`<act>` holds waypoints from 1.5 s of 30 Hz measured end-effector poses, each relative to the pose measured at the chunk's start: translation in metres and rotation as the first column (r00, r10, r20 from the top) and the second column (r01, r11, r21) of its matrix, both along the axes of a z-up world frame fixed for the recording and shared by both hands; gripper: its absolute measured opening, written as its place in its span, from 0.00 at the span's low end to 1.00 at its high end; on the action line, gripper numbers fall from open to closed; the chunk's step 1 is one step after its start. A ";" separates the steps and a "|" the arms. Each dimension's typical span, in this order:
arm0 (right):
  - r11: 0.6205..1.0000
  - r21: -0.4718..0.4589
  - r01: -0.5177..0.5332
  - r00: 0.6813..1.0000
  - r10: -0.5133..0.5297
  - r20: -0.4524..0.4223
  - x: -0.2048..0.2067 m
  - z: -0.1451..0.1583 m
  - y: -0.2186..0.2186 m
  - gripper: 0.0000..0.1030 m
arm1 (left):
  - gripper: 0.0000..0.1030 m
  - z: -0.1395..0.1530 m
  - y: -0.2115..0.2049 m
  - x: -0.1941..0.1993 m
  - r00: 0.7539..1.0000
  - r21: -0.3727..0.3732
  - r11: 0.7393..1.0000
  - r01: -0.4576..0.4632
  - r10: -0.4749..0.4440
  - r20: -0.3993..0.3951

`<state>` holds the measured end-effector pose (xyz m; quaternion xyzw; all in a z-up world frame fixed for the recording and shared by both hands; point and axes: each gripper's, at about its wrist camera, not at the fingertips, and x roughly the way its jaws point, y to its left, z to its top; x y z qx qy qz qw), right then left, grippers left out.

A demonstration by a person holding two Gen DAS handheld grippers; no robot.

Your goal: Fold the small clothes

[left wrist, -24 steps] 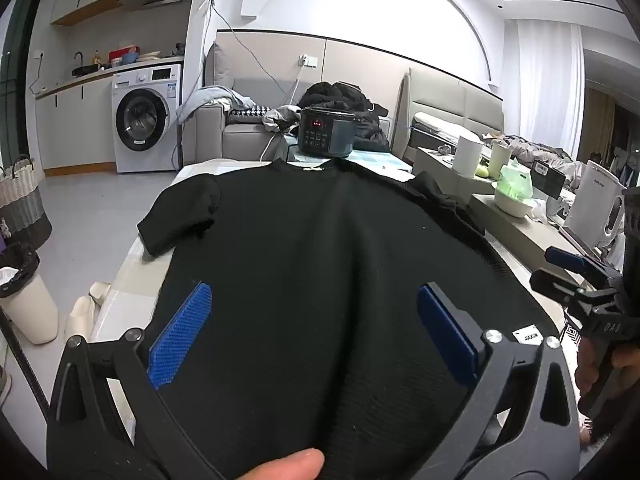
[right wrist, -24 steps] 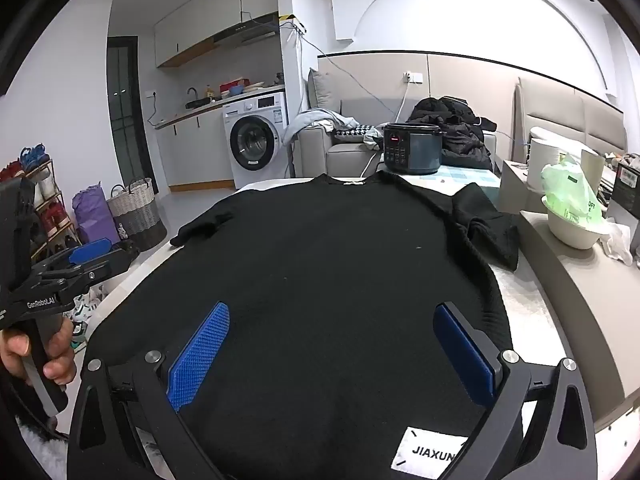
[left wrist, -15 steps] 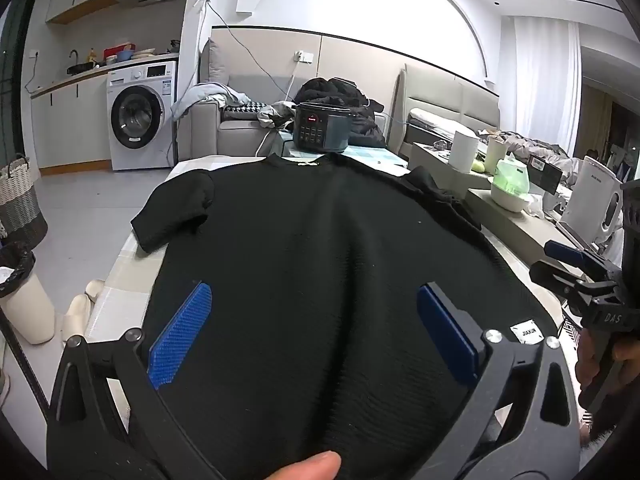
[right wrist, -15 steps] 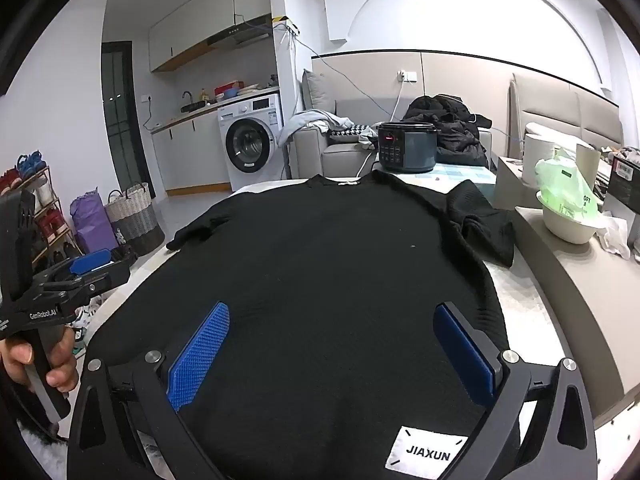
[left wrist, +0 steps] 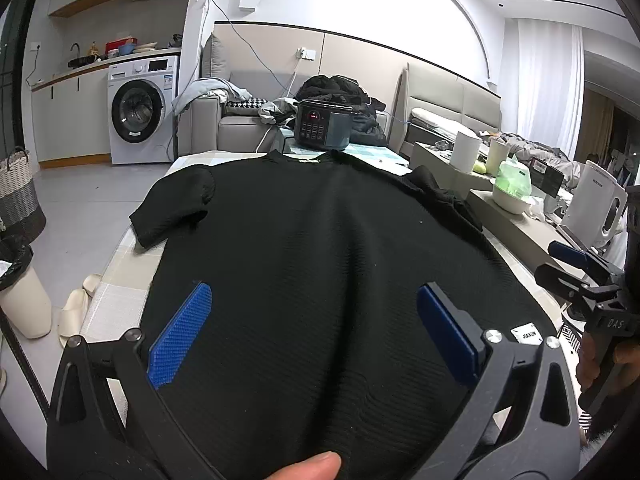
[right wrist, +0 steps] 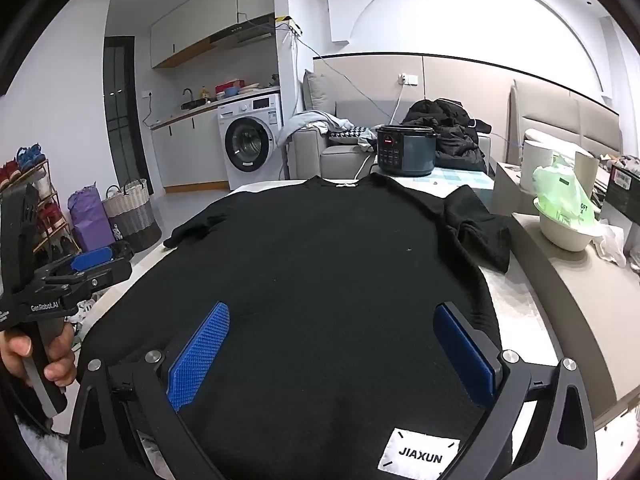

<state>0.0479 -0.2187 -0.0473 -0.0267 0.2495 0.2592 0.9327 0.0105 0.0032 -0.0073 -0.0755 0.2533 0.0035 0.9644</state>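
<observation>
So the black tee is spread flat on the table, filling the middle of both views, collar at the far end near the top center of the frame. In the left wrist view one sleeve sticks out at mid left and the other is bunched up at mid right. White JIAXUN tag sits on the hem at the bottom right of the right wrist view.

Left claw is wide open, blue pads hanging over the near part of the shirt, nothing between them. Right claw same deal, fully spread over the hem, not pinching anything. Can't really tell if either is touching the fabric.

A fingertip pokes in at the bottom edge of the left view. The rice cooker is behind the collar, washer upper left, and a white bowl with a green bag in it at mid right of the right view.
</observation>
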 end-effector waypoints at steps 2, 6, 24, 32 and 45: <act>1.000 -0.002 0.000 1.000 0.000 0.002 0.000 -0.001 0.001 1.00 | 0.99 0.000 0.000 0.000 1.000 0.001 1.000 0.000 0.000 0.002; 1.000 0.000 -0.003 1.000 0.003 0.006 0.000 -0.001 0.001 1.00 | 0.99 0.000 0.000 -0.001 1.000 0.000 1.000 0.000 0.000 0.007; 1.000 -0.018 0.009 1.000 -0.008 0.003 0.000 0.001 -0.001 1.00 | 0.99 0.011 -0.008 -0.009 1.000 0.021 1.000 0.004 -0.004 0.015; 1.000 -0.008 0.005 1.000 -0.005 -0.012 0.002 -0.004 0.000 1.00 | 0.99 0.006 -0.007 -0.006 1.000 0.021 1.000 -0.005 0.005 -0.005; 1.000 -0.018 -0.016 1.000 0.016 -0.016 0.005 -0.009 0.009 1.00 | 0.99 -0.005 0.004 -0.003 0.999 0.006 1.000 -0.029 0.029 -0.026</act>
